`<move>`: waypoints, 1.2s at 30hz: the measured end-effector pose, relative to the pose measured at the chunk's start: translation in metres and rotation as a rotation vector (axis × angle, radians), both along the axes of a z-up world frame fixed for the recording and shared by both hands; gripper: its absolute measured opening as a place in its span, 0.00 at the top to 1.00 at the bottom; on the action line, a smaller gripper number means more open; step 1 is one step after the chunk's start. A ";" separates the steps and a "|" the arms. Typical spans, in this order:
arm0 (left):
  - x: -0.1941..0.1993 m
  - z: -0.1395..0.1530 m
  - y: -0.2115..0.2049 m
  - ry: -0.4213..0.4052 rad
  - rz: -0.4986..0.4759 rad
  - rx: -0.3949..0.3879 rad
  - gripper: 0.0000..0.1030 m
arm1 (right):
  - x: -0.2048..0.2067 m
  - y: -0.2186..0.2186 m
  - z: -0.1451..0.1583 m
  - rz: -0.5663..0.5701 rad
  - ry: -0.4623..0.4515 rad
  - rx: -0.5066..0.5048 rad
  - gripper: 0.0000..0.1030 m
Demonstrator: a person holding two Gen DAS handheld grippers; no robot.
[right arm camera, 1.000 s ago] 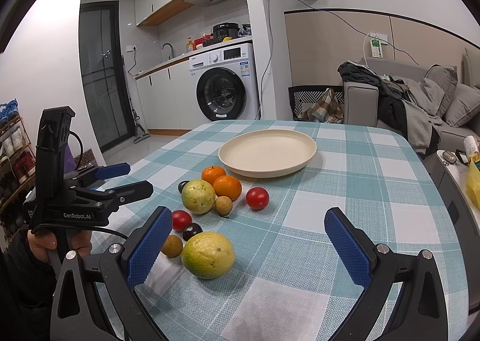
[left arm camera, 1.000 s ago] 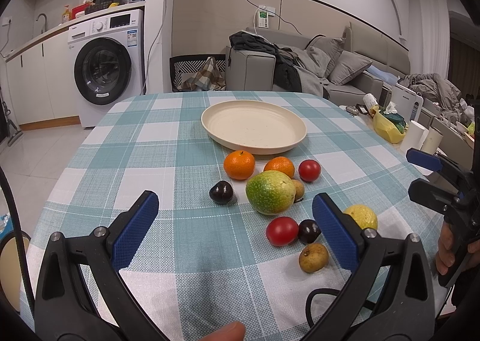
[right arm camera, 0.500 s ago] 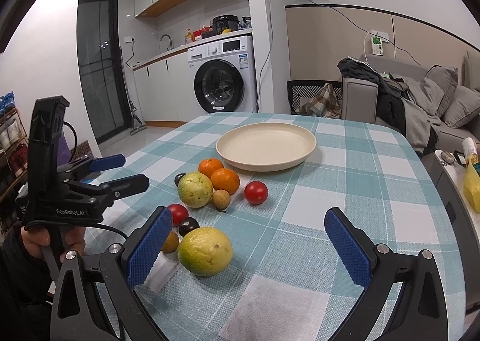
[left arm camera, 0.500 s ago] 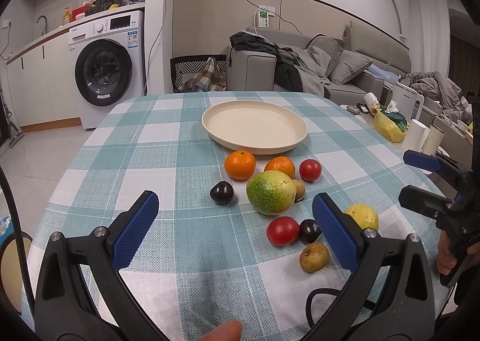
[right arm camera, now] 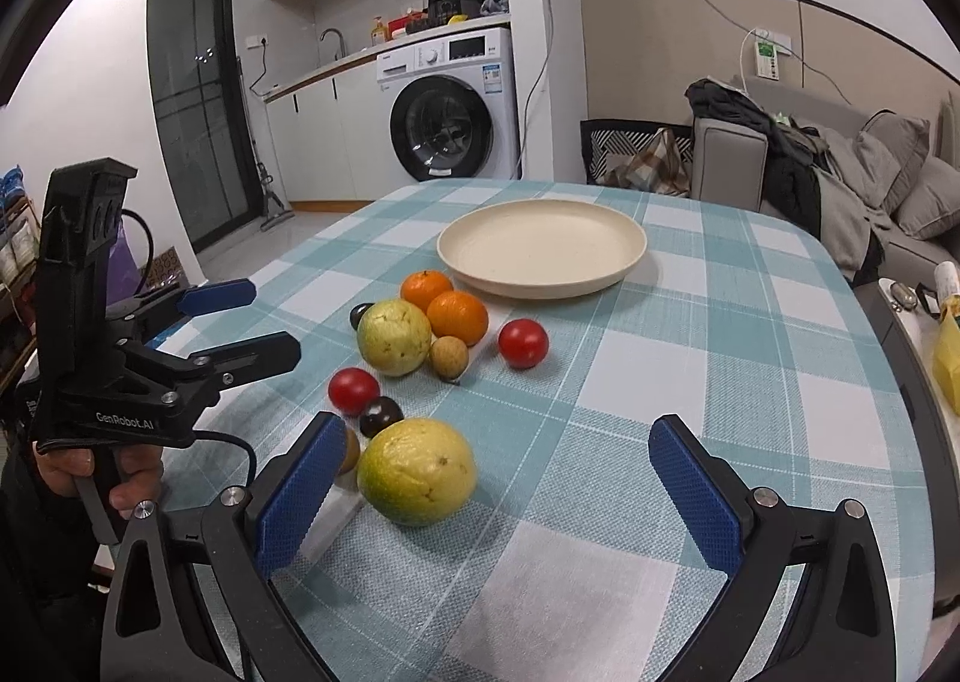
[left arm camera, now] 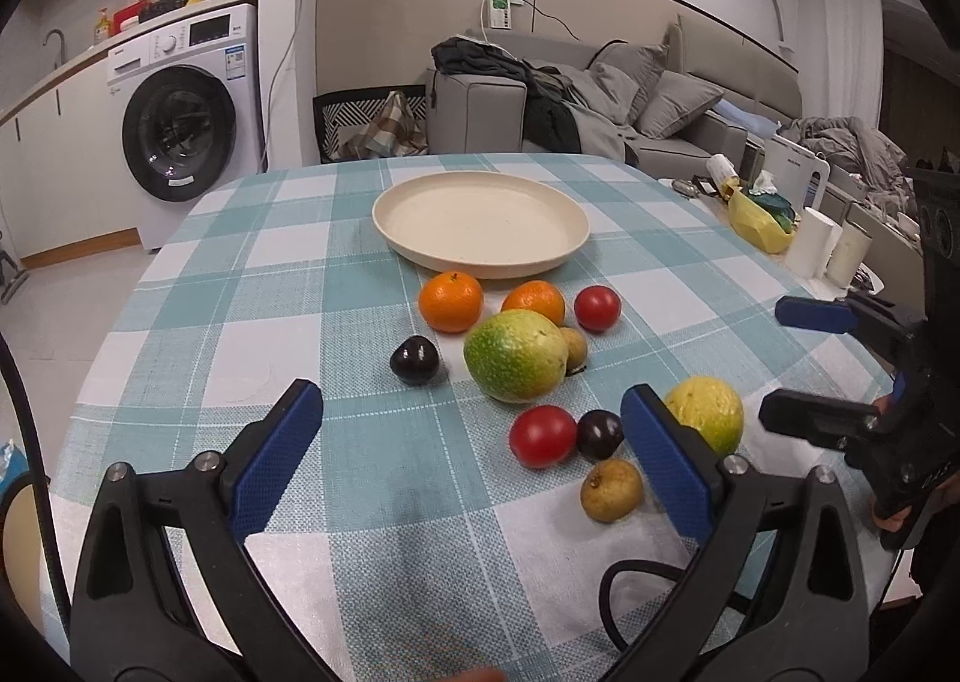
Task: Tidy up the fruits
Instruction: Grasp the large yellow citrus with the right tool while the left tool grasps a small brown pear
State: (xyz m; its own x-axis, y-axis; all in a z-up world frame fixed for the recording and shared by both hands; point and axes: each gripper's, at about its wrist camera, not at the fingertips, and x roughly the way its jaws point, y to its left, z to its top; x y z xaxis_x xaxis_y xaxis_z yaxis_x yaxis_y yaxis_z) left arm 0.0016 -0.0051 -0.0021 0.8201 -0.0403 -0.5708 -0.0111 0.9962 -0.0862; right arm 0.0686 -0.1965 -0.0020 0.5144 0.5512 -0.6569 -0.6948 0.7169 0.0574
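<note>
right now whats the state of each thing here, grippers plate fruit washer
left gripper: open, holding nothing
right gripper: open, holding nothing, yellow-green fruit near its left finger
plate: upright on the table, nothing in it
fruits: all loose on the checked cloth, none on the plate
large green fruit: whole, lying on its side
two oranges: whole, next to the plate rim
washing machine: door shut

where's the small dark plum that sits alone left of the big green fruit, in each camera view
Left wrist: the lone dark plum sits mid-frame, left of the big green fruit, in clear view.
Right wrist: the same plum only peeks out behind the green fruit's left edge, left of centre.
Shared landmark: the cream plate, beyond the fruit in both views.
</note>
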 end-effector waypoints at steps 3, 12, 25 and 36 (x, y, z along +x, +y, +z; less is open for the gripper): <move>0.004 -0.004 0.003 0.037 -0.026 -0.024 0.05 | 0.002 0.007 -0.006 0.029 0.056 -0.019 0.01; 0.014 -0.016 -0.005 0.097 -0.069 -0.007 0.07 | 0.005 0.021 -0.019 0.086 0.171 -0.040 0.19; 0.019 -0.028 -0.022 0.183 -0.150 -0.006 0.07 | 0.008 0.028 -0.032 0.100 0.232 -0.053 0.46; 0.016 -0.034 -0.038 0.224 -0.266 -0.012 0.32 | 0.016 0.014 -0.024 0.052 0.206 -0.040 0.47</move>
